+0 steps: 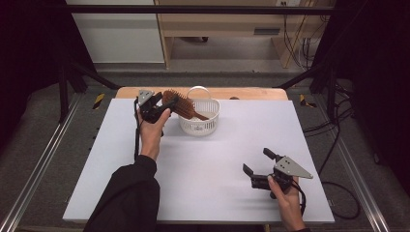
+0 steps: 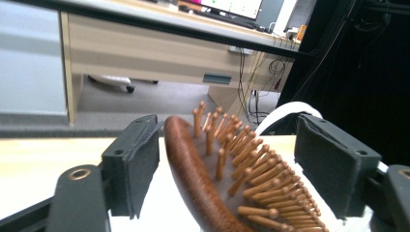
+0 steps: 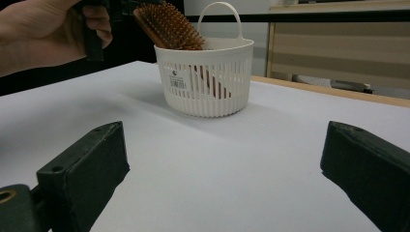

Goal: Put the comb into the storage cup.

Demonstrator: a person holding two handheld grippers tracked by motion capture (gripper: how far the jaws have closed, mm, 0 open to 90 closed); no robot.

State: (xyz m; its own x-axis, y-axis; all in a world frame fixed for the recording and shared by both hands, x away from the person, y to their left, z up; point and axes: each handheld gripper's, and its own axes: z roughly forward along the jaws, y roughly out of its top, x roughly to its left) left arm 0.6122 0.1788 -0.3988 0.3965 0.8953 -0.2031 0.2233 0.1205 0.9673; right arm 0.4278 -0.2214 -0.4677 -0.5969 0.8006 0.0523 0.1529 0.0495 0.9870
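High view: a wooden paddle hairbrush (image 1: pixel 178 103) is seen with its handle down inside a white slatted plastic basket (image 1: pixel 205 124) at the far side of the white table (image 1: pixel 203 174), its oval head tilted out over the near-left rim. The left gripper (image 1: pixel 163 102) is held at the head. From the left gripper view, the black foam-faced jaws stand apart on either side of the brush (image 2: pixel 227 179) — a gap is visible at each side, so nothing is clamped. Rounded wooden pins and a smooth reddish-brown curved rim are noted. The right gripper (image 1: pixel 257 163) is held low over the near right of the table, jaws spread wide — nothing is between them. The basket's arched loop handle (image 3: pixel 218 14) stands upright.
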